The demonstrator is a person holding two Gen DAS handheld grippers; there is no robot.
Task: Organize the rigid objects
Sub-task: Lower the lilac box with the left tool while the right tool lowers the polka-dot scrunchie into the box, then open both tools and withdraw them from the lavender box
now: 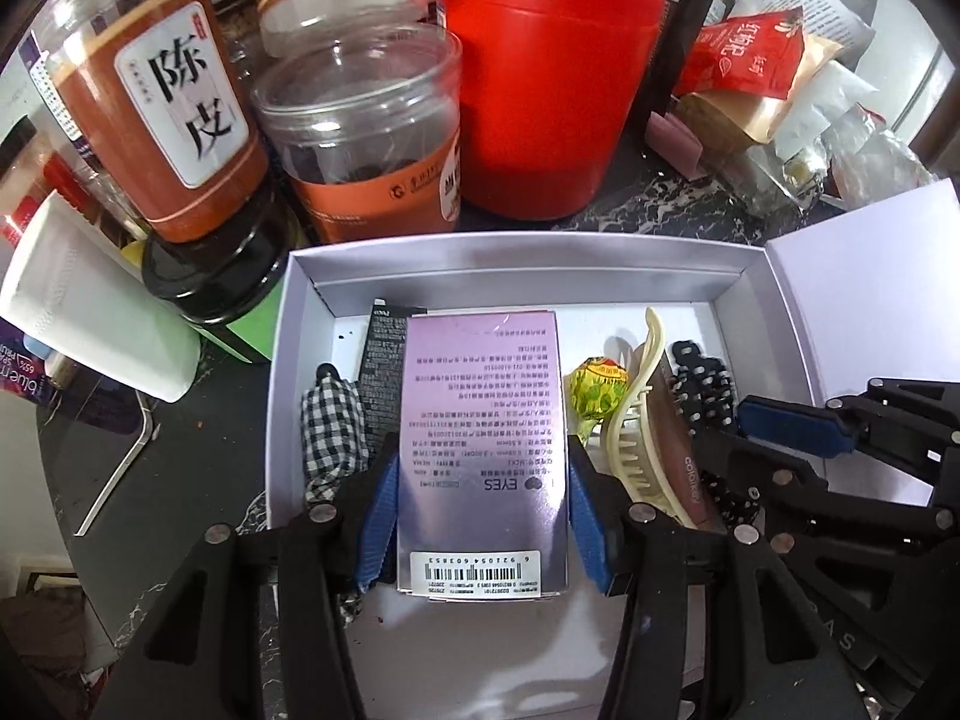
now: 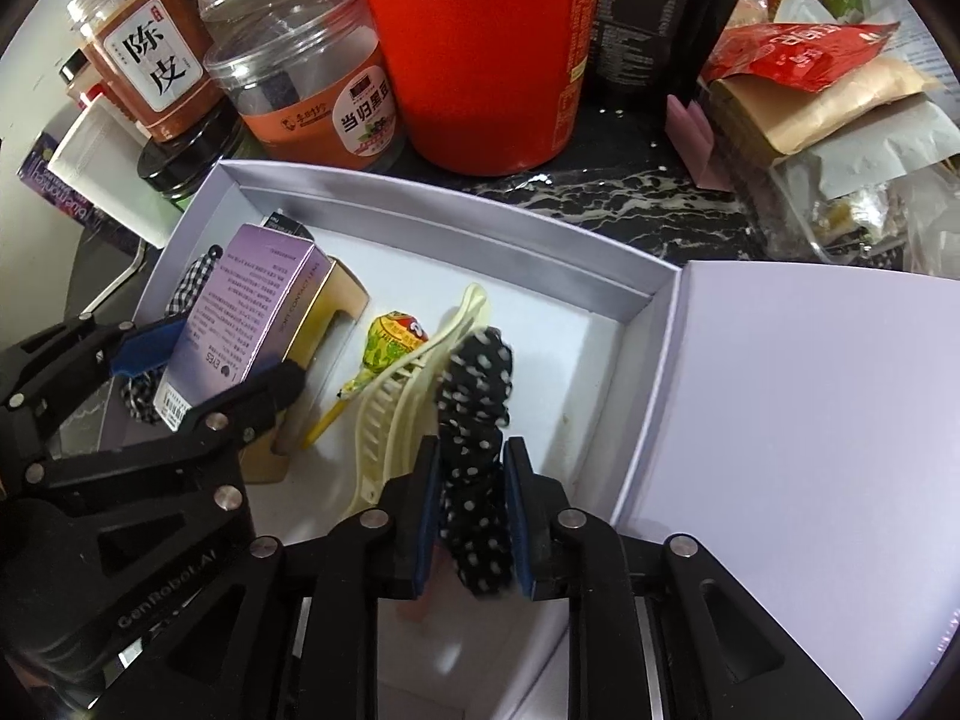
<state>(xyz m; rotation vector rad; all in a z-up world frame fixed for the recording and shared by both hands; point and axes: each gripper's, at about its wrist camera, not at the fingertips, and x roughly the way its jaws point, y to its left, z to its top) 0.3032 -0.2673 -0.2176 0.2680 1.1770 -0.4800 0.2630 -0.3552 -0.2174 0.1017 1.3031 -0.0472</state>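
Observation:
An open white box (image 1: 510, 252) (image 2: 540, 252) holds several small items. My left gripper (image 1: 480, 516) (image 2: 204, 354) is shut on a purple contact-lens carton (image 1: 483, 420) (image 2: 240, 324), held over the box's left side. My right gripper (image 2: 471, 516) (image 1: 798, 426) is shut on a black polka-dot scrunchie (image 2: 477, 420) (image 1: 705, 384) at the box's right side. Beside it lie a cream hair claw (image 1: 636, 420) (image 2: 408, 384), a yellow-green lollipop (image 1: 597, 390) (image 2: 390, 348) and a checked scrunchie (image 1: 333, 426) (image 2: 192, 282).
Behind the box stand a red canister (image 1: 546, 78) (image 2: 480, 42), a clear jar with an orange label (image 1: 366, 132) (image 2: 306, 78) and a brown-filled jar (image 1: 156, 90). The box lid (image 2: 798, 450) lies flat to the right. Red and paper packets (image 2: 804, 78) pile at the back right.

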